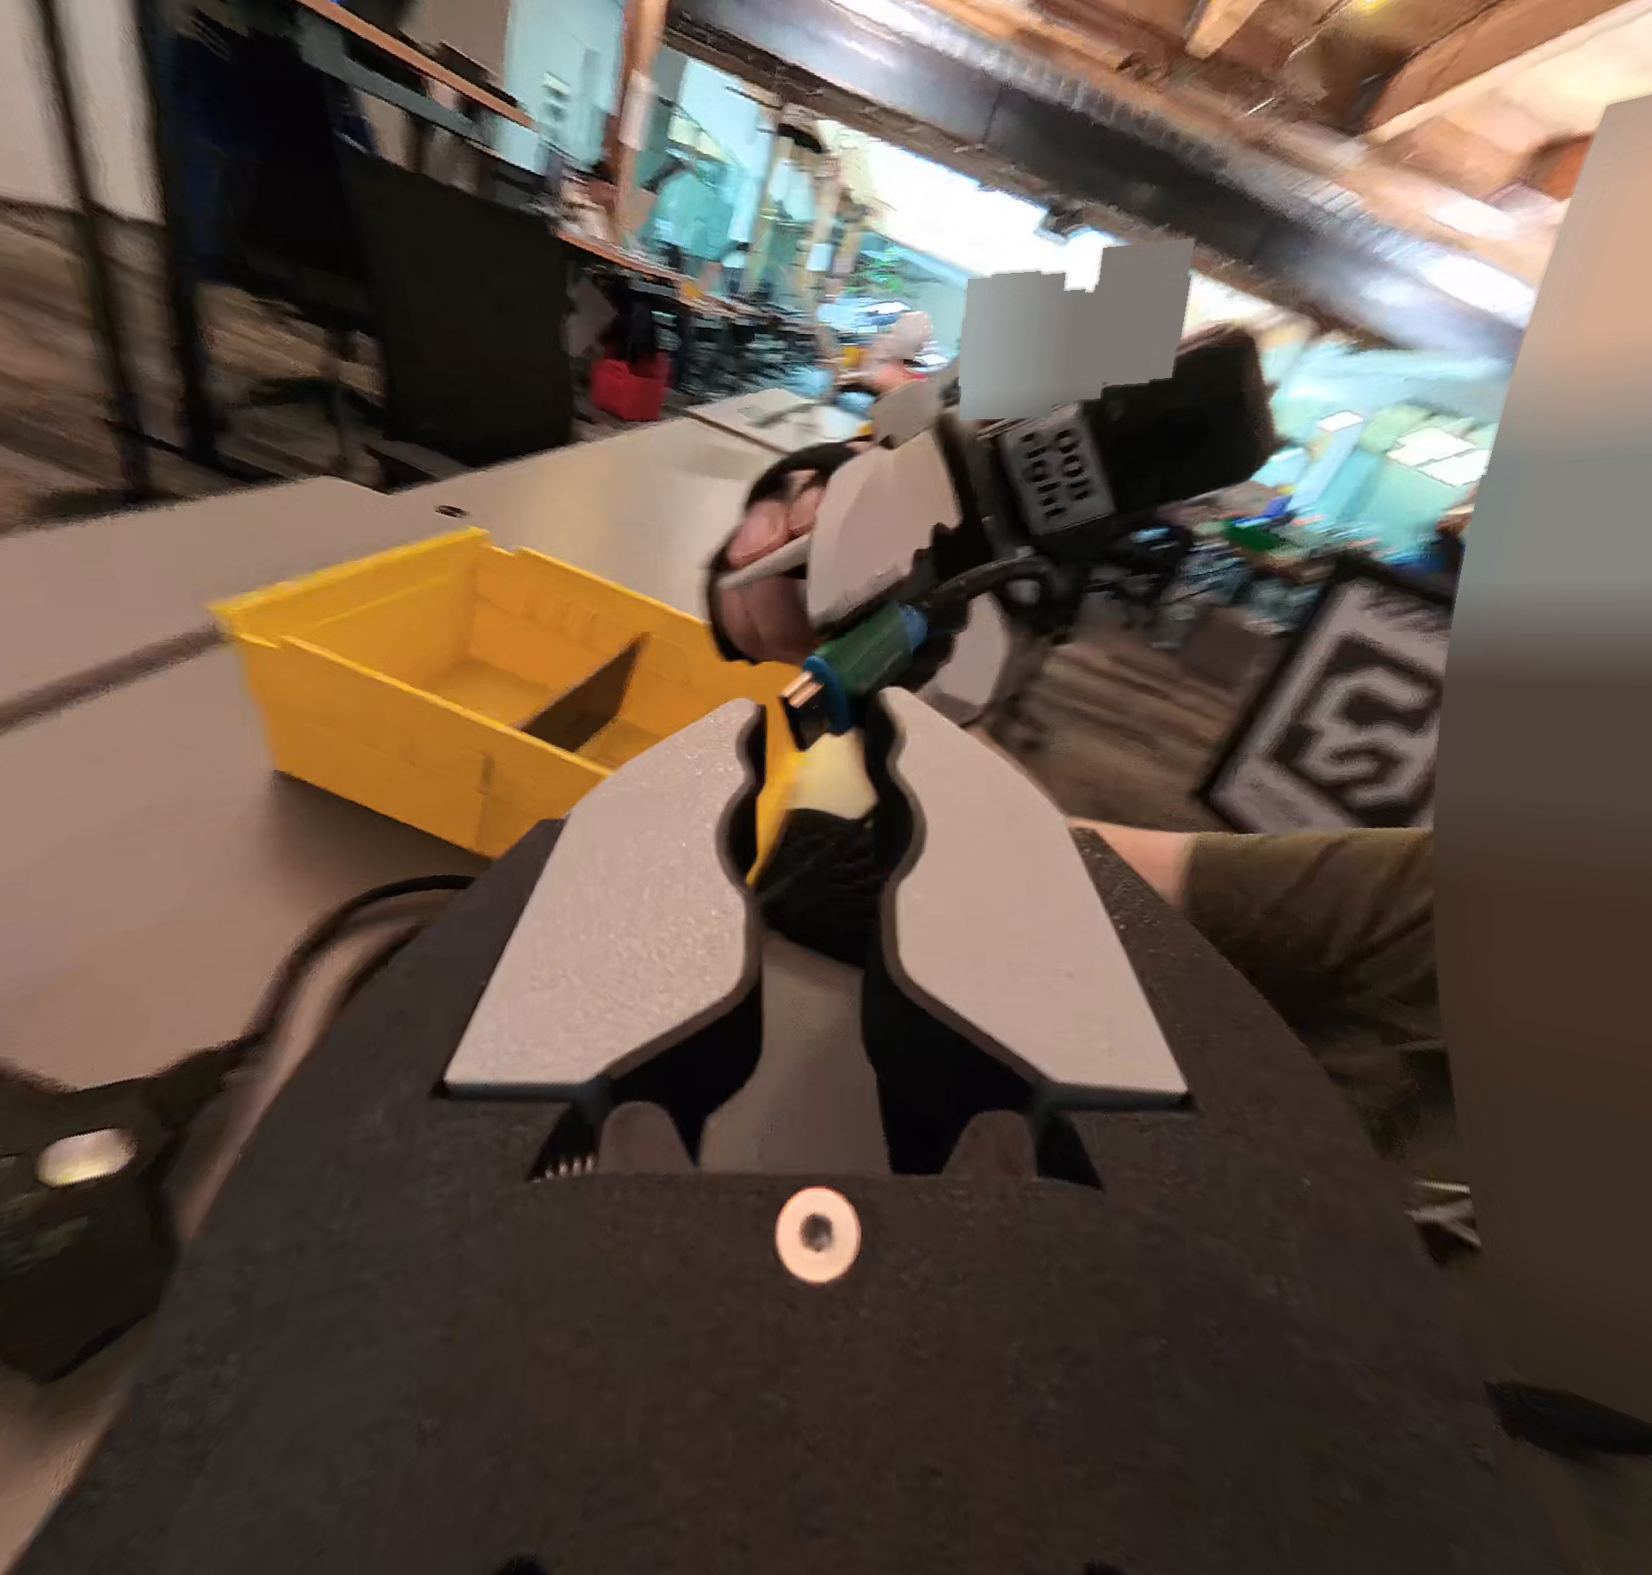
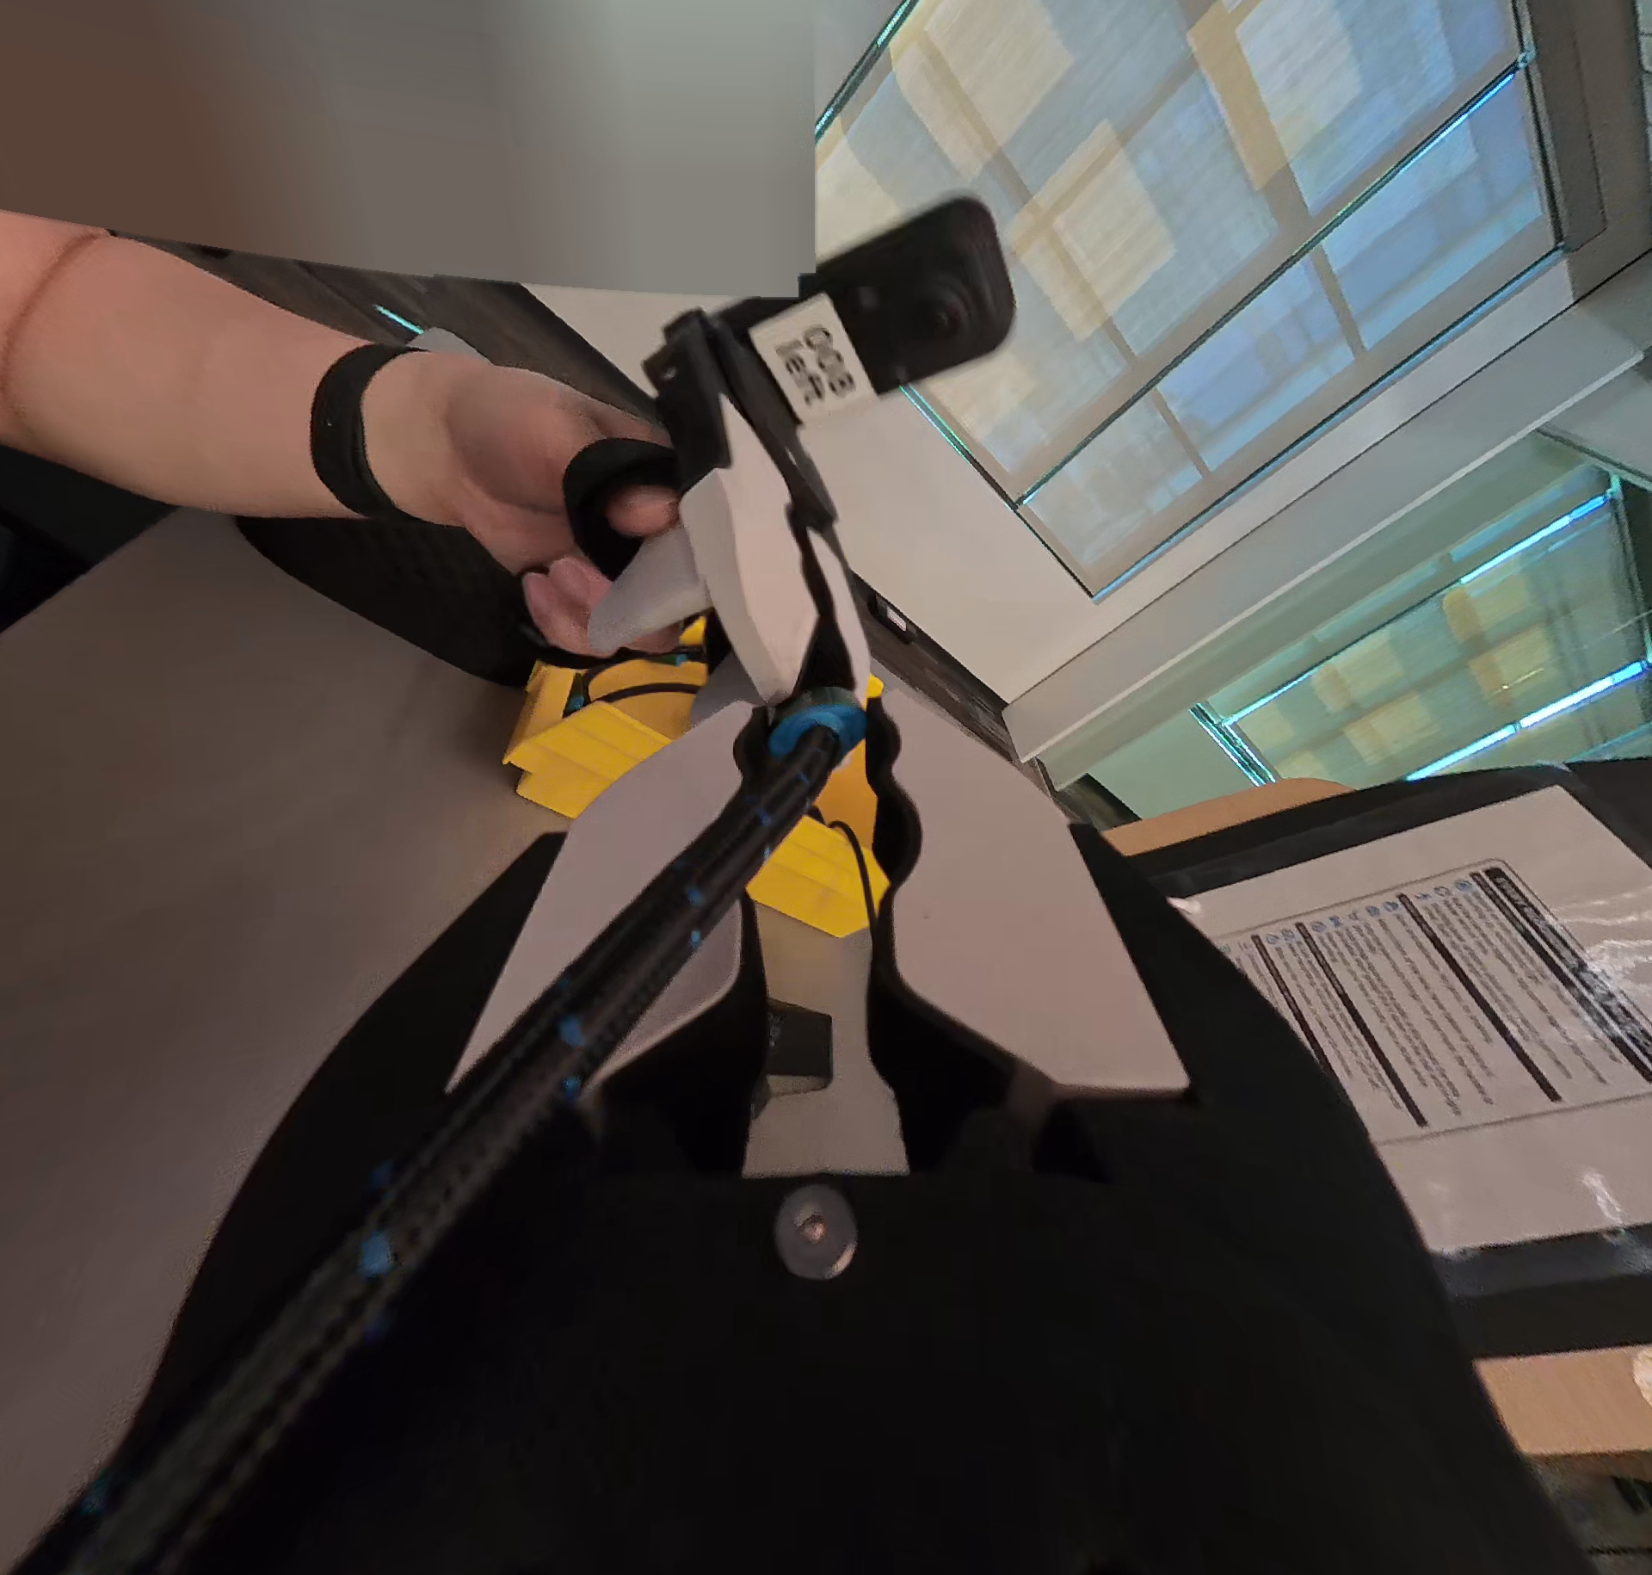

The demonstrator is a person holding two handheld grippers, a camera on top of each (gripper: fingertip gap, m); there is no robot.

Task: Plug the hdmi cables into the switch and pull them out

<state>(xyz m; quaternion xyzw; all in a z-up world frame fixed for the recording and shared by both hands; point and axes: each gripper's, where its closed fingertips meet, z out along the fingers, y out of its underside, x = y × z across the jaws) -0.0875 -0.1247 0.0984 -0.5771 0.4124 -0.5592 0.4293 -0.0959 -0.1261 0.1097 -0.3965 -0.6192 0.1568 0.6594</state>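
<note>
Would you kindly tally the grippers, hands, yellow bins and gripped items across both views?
Grippers: 2 (left gripper, right gripper)
Hands: 2 (left hand, right hand)
Yellow bins: 1 (yellow bin)
Gripped items: 2 (HDMI plug in the right gripper, black object in the left gripper)
Total: 7

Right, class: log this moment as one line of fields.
left gripper: black-and-cream piece between fingers, grip unclear | right gripper: shut on hdmi plug, metal tip bare | yellow bin: on table
</note>
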